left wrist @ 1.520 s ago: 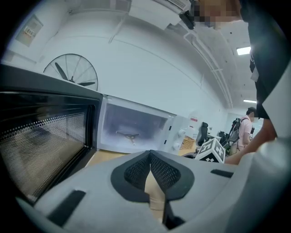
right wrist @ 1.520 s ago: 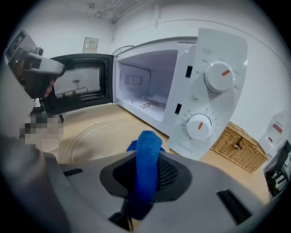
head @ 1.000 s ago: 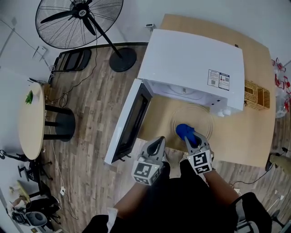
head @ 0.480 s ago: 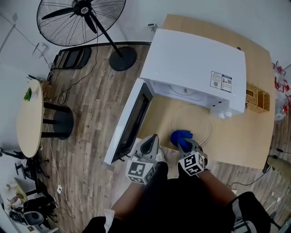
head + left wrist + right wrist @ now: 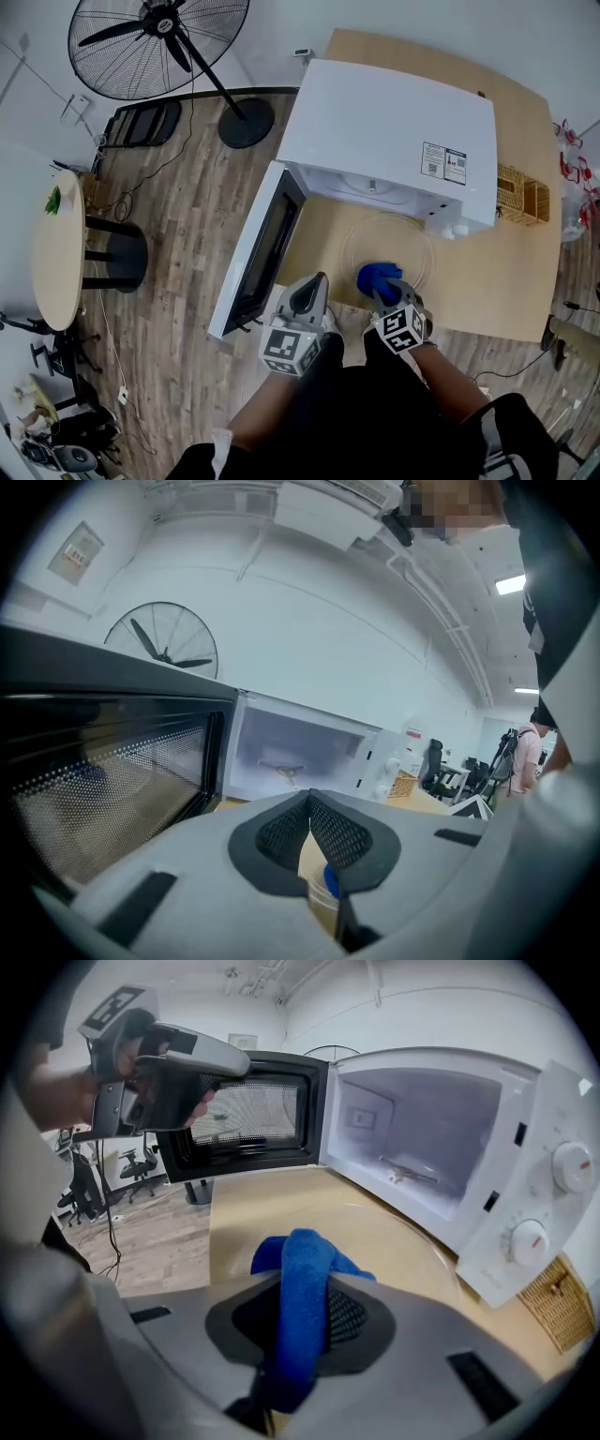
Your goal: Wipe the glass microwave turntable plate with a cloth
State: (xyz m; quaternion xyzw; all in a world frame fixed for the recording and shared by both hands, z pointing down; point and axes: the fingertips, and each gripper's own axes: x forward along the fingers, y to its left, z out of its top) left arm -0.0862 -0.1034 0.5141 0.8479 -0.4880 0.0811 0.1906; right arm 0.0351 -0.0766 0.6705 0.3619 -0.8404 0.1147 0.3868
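The clear glass turntable plate [image 5: 405, 246] lies flat on the wooden table [image 5: 506, 281], just in front of the open microwave [image 5: 389, 141]. In the right gripper view the plate [image 5: 394, 1232] shows as a faint rim. A blue cloth [image 5: 377, 277] rests on the plate's near left part, and my right gripper [image 5: 386, 292] is shut on the cloth [image 5: 305, 1283]. My left gripper [image 5: 307, 300] is shut with nothing in it, held in the air left of the plate by the table's front corner. In its own view the left gripper [image 5: 310, 819] points at the microwave cavity [image 5: 291, 757].
The microwave door [image 5: 255, 253] hangs open to the left, over the floor. A wicker basket [image 5: 521, 195] sits right of the microwave. A standing fan [image 5: 155, 42] and a round side table [image 5: 54, 248] are on the wooden floor at left.
My right gripper slid the blue cloth toward the near left of the plate, then a little back to the right. The left gripper stayed nearly still.
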